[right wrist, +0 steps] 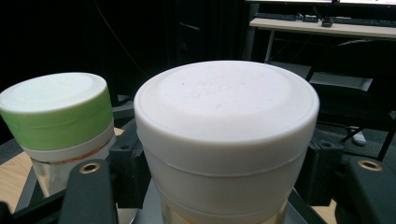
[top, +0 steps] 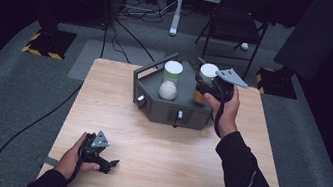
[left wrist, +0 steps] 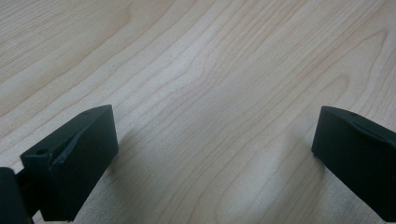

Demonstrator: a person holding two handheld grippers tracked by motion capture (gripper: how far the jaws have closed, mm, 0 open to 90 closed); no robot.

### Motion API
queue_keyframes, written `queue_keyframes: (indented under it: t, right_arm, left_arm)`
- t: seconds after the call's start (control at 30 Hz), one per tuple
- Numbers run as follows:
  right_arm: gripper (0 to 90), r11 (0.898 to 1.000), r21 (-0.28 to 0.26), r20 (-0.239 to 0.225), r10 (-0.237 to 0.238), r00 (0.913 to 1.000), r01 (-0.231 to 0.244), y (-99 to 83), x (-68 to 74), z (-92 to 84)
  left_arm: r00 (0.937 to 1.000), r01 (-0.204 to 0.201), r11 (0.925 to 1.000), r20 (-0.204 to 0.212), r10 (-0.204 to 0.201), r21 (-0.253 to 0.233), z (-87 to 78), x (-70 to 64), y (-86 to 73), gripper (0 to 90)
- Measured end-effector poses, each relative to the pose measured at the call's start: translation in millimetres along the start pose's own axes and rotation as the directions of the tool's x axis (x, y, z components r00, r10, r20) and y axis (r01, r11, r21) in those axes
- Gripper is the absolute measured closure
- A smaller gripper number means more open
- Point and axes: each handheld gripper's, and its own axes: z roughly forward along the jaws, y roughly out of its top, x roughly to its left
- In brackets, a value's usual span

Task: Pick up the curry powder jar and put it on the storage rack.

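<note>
Two jars stand at the dark tray (top: 153,102) near the bench's (top: 152,172) far edge. The white-capped jar (right wrist: 226,140), with something amber low inside it, sits between my right jaws, over the tray's right end; the pads press its sides just under the cap, so my right gripper (top: 206,87) has it clamped. The green-capped jar (top: 170,80), white powder at its bottom, stands upright in the tray, near my jar but apart from it. My left gripper (top: 110,164) rests on bare wood near the bench's near-left corner, jaws wide apart with nothing between them.

As I judge it, the risk lies in the high grip: the jar's weight hangs below the pads, so a quick swing could tip it or let it slip. Drifting towards the green-capped jar could knock that one over, and coming down crooked could catch the tray's raised handle (top: 151,67).
</note>
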Motion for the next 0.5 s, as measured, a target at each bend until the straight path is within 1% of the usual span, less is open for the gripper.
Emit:
queue_keyframes:
  t: [0.13, 0.23, 0.5]
  right_arm:
    - [33.1, 1.000, 0.011, 0.001, 0.005, 1.0000, -0.005, -2.0, -0.2, 4.7]
    - [33.1, 1.000, 0.020, -0.002, 0.017, 0.9998, -0.017, -5.4, -2.0, 9.2]
    - [33.0, 0.999, 0.038, 0.001, 0.027, 0.9996, -0.027, -12.2, -3.5, 15.4]
  left_arm:
    - [1.0000, 0.000, 1.0000, 0.000, 0.000, 0.000, 0.0, 0.0, 0.0, 0.3]
    - [1.0000, 0.000, 1.0000, 0.000, 0.000, 0.000, 0.0, 0.0, 0.0, 0.3]
    - [1.0000, -0.003, 1.0000, 0.001, 0.003, -0.001, 0.0, 0.4, 0.0, 0.3]
